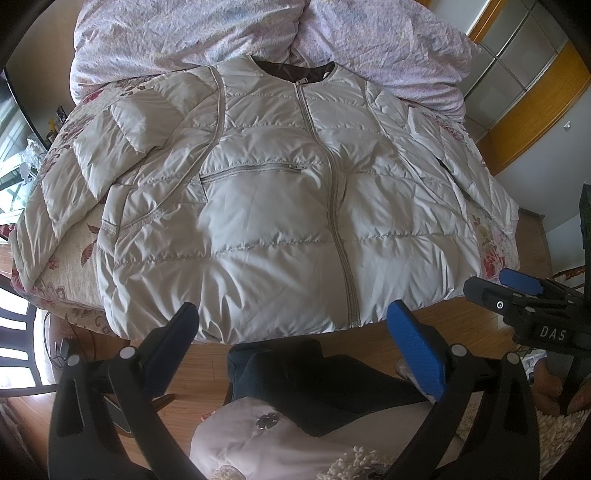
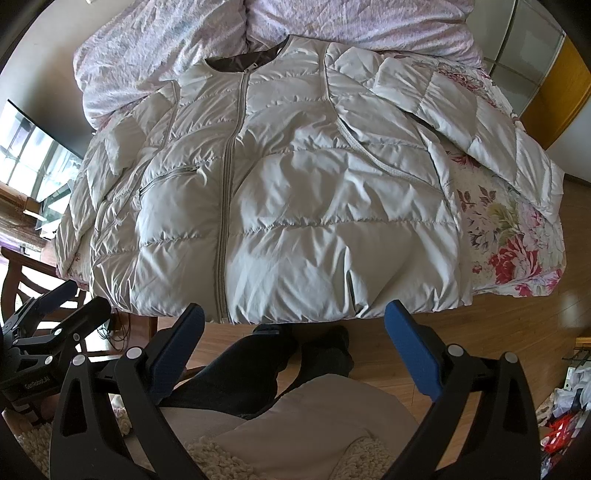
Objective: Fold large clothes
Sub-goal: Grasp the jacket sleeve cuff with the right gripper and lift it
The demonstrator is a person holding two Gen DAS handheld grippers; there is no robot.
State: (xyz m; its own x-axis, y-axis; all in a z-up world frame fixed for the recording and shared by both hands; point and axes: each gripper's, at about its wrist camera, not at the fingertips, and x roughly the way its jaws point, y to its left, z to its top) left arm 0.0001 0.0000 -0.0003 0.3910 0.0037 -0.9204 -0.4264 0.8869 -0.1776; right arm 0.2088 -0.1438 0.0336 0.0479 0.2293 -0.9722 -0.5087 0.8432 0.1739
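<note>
Hovering above the near edge of the bed, my left gripper (image 1: 291, 328) has its blue pads spread wide and pinches nothing; my right gripper (image 2: 293, 325) is just as wide apart and empty. Each shows in the other's view, the right one at the far right of the left camera. Below them I see dark trousers (image 1: 314, 384) and wooden floor (image 2: 498, 321). Beyond lies the pale quilted jacket (image 1: 280, 206), front up and zipped, its hem at the near edge of the bed, collar far. Both sleeves spread out to the left and right over the floral bedspread (image 2: 506, 236). A crumpled lilac duvet (image 1: 207, 33) sits far behind the collar.
</note>
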